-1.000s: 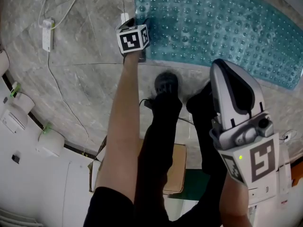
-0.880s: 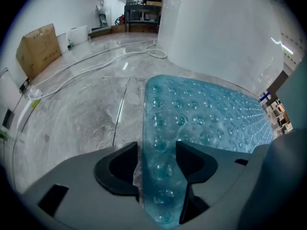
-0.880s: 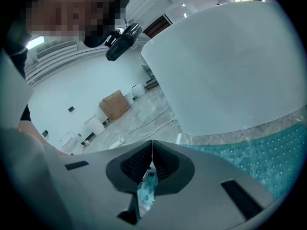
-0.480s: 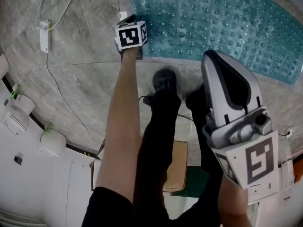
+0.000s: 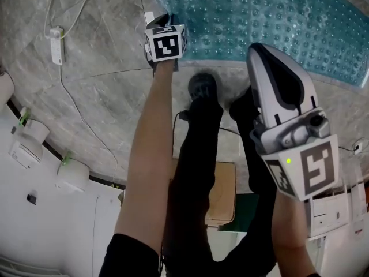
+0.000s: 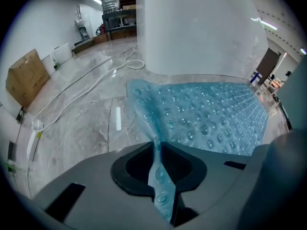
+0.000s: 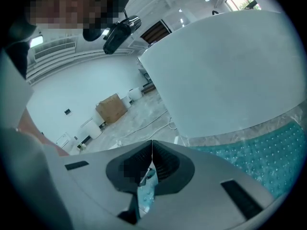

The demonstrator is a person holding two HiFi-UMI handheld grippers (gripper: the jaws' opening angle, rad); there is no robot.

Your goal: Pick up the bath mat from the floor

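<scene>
The teal bath mat, studded with bumps, lies on the grey marble floor. My left gripper reaches down to its near left corner. In the left gripper view the jaws are closing, and that corner of the mat rises off the floor as a thin fold pinched in the left gripper. My right gripper hangs high above the floor, pointing toward the mat's near edge. In its own view the right gripper is shut on nothing, with the mat below at the right.
A white power strip with its cable lies on the floor at the left. The person's dark legs and shoe stand just before the mat. A cardboard box sits behind them. A large white tub stands at the mat's far edge.
The left gripper has stayed at the mat's corner, its marker cube shifting slightly right and up. The right gripper has hardly moved.
</scene>
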